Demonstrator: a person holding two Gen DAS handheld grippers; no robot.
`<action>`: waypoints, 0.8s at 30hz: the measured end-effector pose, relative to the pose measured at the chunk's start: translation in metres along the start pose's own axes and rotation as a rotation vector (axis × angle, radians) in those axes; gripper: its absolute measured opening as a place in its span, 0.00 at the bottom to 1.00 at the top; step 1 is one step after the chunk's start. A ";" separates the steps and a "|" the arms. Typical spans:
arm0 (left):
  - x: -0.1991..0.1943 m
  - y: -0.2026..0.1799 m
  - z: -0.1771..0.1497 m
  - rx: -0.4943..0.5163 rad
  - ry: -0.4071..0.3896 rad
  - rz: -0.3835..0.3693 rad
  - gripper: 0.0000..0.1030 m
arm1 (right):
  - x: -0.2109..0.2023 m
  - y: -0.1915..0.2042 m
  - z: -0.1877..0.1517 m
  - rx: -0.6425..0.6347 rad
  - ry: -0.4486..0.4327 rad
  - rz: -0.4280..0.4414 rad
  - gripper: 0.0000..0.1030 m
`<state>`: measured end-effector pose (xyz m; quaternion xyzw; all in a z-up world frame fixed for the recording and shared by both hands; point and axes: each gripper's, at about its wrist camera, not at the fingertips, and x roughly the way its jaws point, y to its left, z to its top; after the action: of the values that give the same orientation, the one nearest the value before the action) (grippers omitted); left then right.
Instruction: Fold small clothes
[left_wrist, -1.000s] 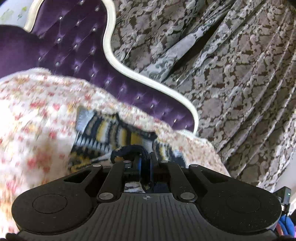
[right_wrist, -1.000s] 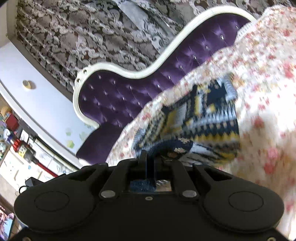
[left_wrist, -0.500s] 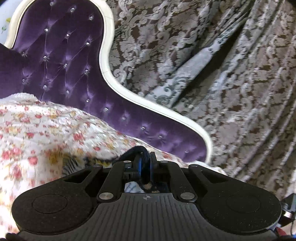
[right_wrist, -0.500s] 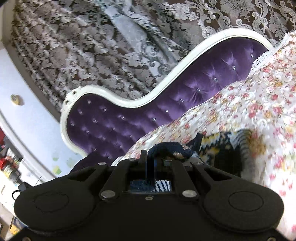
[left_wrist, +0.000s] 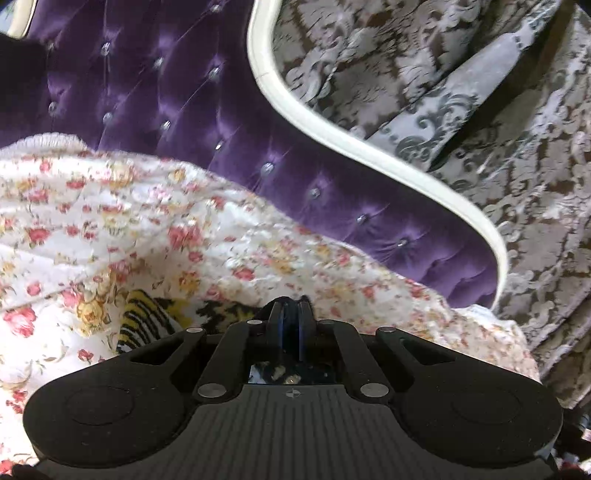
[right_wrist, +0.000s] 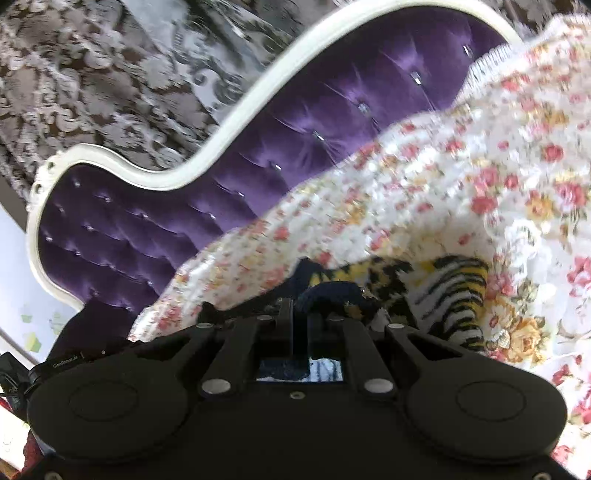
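Observation:
A small knitted garment (left_wrist: 147, 321) in yellow, black, white and navy lies on the floral bedspread (left_wrist: 110, 221). My left gripper (left_wrist: 291, 310) is shut on its dark navy edge, low over the bed. Most of the garment is hidden under the gripper body there. In the right wrist view the same garment (right_wrist: 450, 295) shows to the right of my right gripper (right_wrist: 299, 306), which is shut on a bunched navy edge (right_wrist: 332, 291) of it. Both grippers sit close to the bedspread (right_wrist: 443, 184).
A purple tufted headboard (left_wrist: 184, 110) with a white curved frame (left_wrist: 369, 147) stands behind the bed. Grey-brown damask curtains (left_wrist: 480, 110) hang beyond it. In the right wrist view the headboard (right_wrist: 258, 166) fills the left, with a pale wall (right_wrist: 14, 277) at far left.
Both grippers have carried the garment's edge toward the headboard and lower to the bed. The garment, spread out a second ago, is now mostly hidden under the grippers.

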<state>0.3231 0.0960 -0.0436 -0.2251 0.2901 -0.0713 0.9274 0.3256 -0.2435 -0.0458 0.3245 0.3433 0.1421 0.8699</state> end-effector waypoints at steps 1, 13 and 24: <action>0.004 0.002 0.000 -0.004 0.005 0.009 0.06 | 0.003 -0.001 0.001 0.004 0.005 -0.004 0.14; 0.045 0.030 0.003 -0.045 0.064 0.139 0.15 | 0.018 -0.008 0.009 0.013 0.019 -0.016 0.33; 0.018 0.006 0.014 0.032 0.062 0.104 0.75 | -0.010 -0.004 0.024 0.019 -0.119 -0.014 1.00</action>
<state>0.3464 0.1018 -0.0452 -0.1924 0.3287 -0.0345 0.9240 0.3344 -0.2624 -0.0301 0.3382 0.2945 0.1130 0.8866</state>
